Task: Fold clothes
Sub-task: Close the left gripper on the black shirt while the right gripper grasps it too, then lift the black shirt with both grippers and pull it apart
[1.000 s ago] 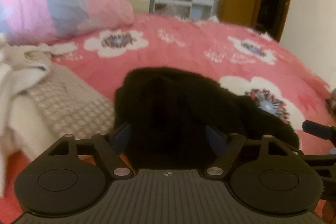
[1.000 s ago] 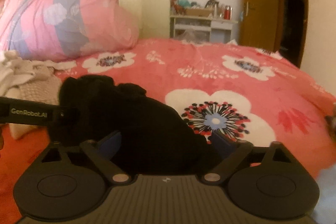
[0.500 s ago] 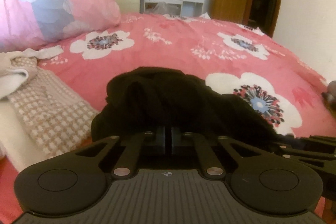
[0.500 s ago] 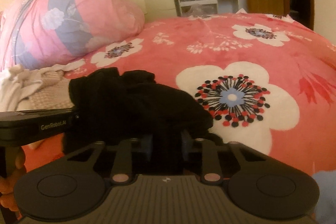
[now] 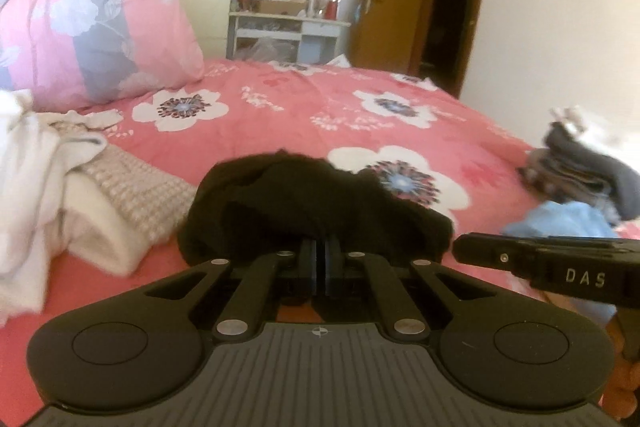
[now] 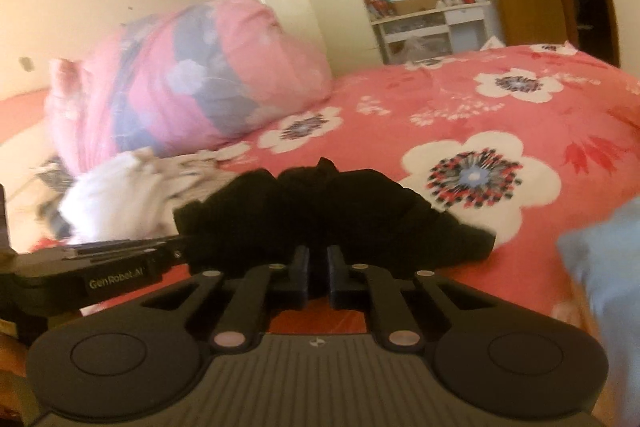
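Black garment (image 5: 316,203): bunched on the pink floral bedspread (image 5: 360,123), long axis running nine to three o'clock across both views. Your left gripper (image 5: 321,259) is clamped on its near edge, jaws all but together. Your right gripper (image 6: 318,267) has just been closing, its jaws pinching black cloth. White and checked clothes (image 5: 80,187) at nine o'clock; pink pillow (image 5: 92,19) at ten; blue cloth (image 5: 568,219) at three.
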The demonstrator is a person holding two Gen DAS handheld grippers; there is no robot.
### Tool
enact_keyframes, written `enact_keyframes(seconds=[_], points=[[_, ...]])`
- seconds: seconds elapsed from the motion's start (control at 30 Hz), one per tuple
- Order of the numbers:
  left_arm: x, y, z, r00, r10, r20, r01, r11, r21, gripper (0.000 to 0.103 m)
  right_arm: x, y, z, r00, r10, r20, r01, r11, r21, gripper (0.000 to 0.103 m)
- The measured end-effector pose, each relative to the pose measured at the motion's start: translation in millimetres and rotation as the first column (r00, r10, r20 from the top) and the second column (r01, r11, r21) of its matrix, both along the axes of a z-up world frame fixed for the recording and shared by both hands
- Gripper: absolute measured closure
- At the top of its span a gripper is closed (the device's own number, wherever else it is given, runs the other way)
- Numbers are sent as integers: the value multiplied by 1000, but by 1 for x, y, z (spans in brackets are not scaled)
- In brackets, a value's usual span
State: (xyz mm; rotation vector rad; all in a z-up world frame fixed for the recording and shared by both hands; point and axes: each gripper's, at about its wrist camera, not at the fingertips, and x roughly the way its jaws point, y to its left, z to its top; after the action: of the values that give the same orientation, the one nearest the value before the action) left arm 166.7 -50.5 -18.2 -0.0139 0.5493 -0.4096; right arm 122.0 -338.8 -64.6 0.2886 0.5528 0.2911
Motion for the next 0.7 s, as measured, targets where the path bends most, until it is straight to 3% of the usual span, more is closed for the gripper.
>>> enact_keyframes(seconds=[0.17, 0.33, 0.43, 0.53, 0.6, 0.63, 0.67, 0.7], points=[[-59, 21, -4, 999, -34, -21, 34, 999, 6, 102, -63, 2, 3, 998, 63, -13, -62, 997, 54, 93], [-105, 47, -22, 995, -47, -94, 47, 999, -1, 103, -126, 6, -10, 991, 113, -72, -109, 992, 65, 93], [-119, 60, -33, 988, -72, -134, 73, 997, 4, 102, -146, 8, -25, 978, 133, -158, -124, 990, 66, 93], [-127, 73, -37, 983, -79, -165, 78, 997, -15, 100, -153, 9, -27, 977, 120, -177, -117, 993, 29, 93], [-126, 80, -33, 986, -69, -153, 64, 997, -37, 86, -150, 7, -20, 983, 98, -153, -96, 995, 20, 88], [-123, 81, -30, 989, -57, -139, 51, 998, -46, 70, -143, 6, -15, 988, 82, -134, -81, 997, 14, 86], [-120, 81, -27, 991, -45, -124, 38, 998, -55, 58, -135, 6, -9, 991, 65, -114, -65, 998, 7, 75], [-116, 82, -24, 993, -32, -110, 25, 998, -65, 53, -125, 7, -6, 995, 53, -86, -54, 999, -7, 55]])
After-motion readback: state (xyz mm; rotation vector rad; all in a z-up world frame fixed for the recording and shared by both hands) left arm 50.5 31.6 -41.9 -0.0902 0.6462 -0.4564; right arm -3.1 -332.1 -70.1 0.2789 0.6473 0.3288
